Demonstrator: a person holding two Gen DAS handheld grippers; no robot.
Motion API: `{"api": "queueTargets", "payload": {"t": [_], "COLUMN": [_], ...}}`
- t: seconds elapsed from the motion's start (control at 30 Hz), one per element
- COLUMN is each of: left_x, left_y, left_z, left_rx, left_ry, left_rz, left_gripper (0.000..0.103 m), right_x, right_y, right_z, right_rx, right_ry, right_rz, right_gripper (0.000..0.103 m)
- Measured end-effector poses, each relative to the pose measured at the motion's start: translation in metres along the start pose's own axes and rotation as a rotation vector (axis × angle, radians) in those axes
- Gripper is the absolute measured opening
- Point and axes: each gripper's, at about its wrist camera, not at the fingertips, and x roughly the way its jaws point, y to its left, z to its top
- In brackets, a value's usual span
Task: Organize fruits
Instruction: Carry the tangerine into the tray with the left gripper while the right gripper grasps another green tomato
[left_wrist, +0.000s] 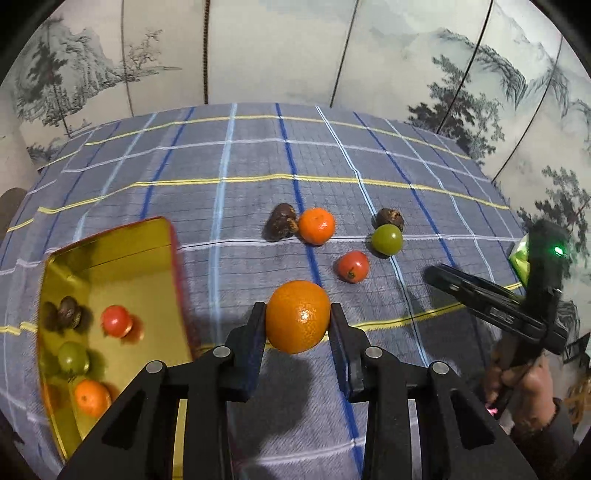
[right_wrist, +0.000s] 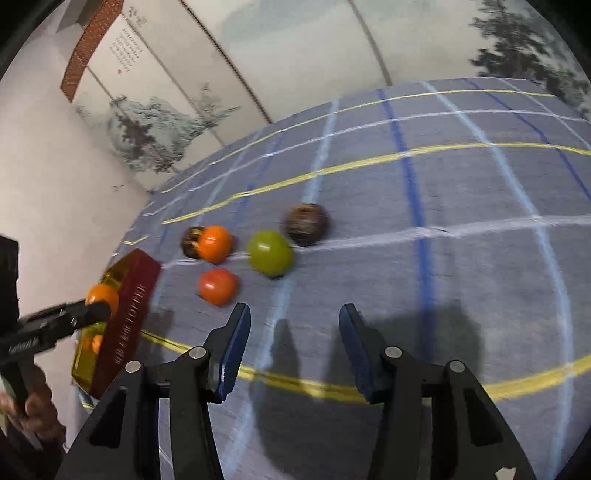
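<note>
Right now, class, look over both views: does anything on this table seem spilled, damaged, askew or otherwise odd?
Nothing stands out. Five fruits lie loose on the checked cloth, four more sit in the gold tin, and the left gripper holds an orange. None looks crushed or leaking, though the right wrist view is blurred.

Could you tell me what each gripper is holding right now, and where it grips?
Left gripper clamps the orange at its sides; right gripper holds nothing.

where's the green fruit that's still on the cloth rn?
In the left wrist view the green fruit lies on the plaid cloth right of centre, touching the brown fruit behind it, with the red fruit just nearer the camera.
</note>
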Motion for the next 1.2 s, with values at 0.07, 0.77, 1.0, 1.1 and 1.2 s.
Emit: {"api": "queueTargets", "payload": {"t": [0.07, 0.77, 1.0, 1.1, 1.2], "left_x": [-0.008, -0.068, -0.079, -0.077, -0.073], "left_y": [0.005, 0.126, 0.164, 0.161, 0.15], "left_z": [-0.003, -0.081, -0.103, -0.108, -0.107], "left_rx": [0.003, -0.189, -0.248, -0.241, -0.217], "left_ry": [-0.014, -0.035, -0.03, -0.028, -0.031], "left_rz": [0.012, 0.158, 0.212, 0.191, 0.175], "left_gripper": [0.034, 0.034, 0.034, 0.034, 0.034], "right_x": [0.014, 0.046, 0.013, 0.001, -0.003], "right_y": [0.012, 0.033, 0.026, 0.023, 0.018], "right_z": [0.007, 0.022, -0.004, -0.011, -0.012], "right_rx": [-0.017, -0.045, -0.046, -0.046, -0.044], "right_ry": [0.005, -0.006, -0.044, -0.062, -0.066], "right_rz": [0.001, -0.104, -0.118, -0.139, -0.154], "right_gripper": [0.047, 0.032, 0.032, 0.032, 0.032]}}
